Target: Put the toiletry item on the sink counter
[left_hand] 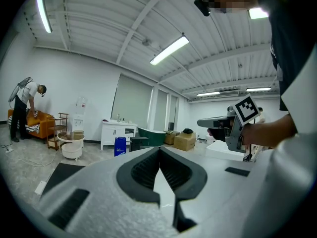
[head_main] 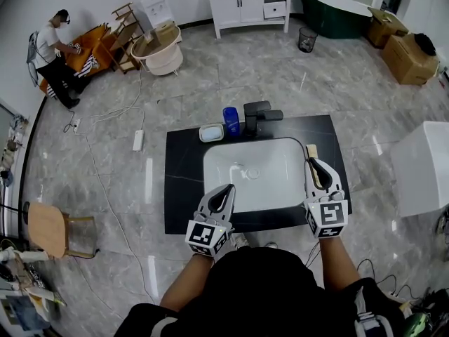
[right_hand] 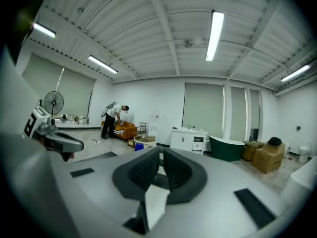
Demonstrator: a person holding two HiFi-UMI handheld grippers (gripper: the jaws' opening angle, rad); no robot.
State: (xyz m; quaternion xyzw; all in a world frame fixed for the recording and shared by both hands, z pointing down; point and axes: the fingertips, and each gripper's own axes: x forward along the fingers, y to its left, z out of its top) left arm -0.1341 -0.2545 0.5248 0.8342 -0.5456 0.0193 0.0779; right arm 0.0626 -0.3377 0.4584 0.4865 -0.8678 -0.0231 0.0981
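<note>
A blue toiletry bottle (head_main: 231, 121) stands on the black sink counter (head_main: 184, 181) behind the white basin (head_main: 252, 174), between a soap dish (head_main: 210, 133) and the black faucet (head_main: 257, 116). A small tan item (head_main: 311, 151) lies on the counter's right side, just ahead of my right gripper (head_main: 311, 161). That gripper (right_hand: 160, 151) points out level over the counter; its jaws stand a narrow gap apart with nothing seen between them. My left gripper (head_main: 230, 187) hovers at the basin's front edge, and its jaws (left_hand: 159, 148) meet at the tips, empty.
A person (head_main: 56, 55) bends over an orange sofa at the back left. A white vanity (head_main: 249, 5), a green bathtub (head_main: 335, 9), cardboard boxes (head_main: 407, 55) and a bin (head_main: 306, 39) line the back. A white box (head_main: 424, 167) stands right; a wooden chair (head_main: 52, 230) and a power strip (head_main: 138, 140) are left.
</note>
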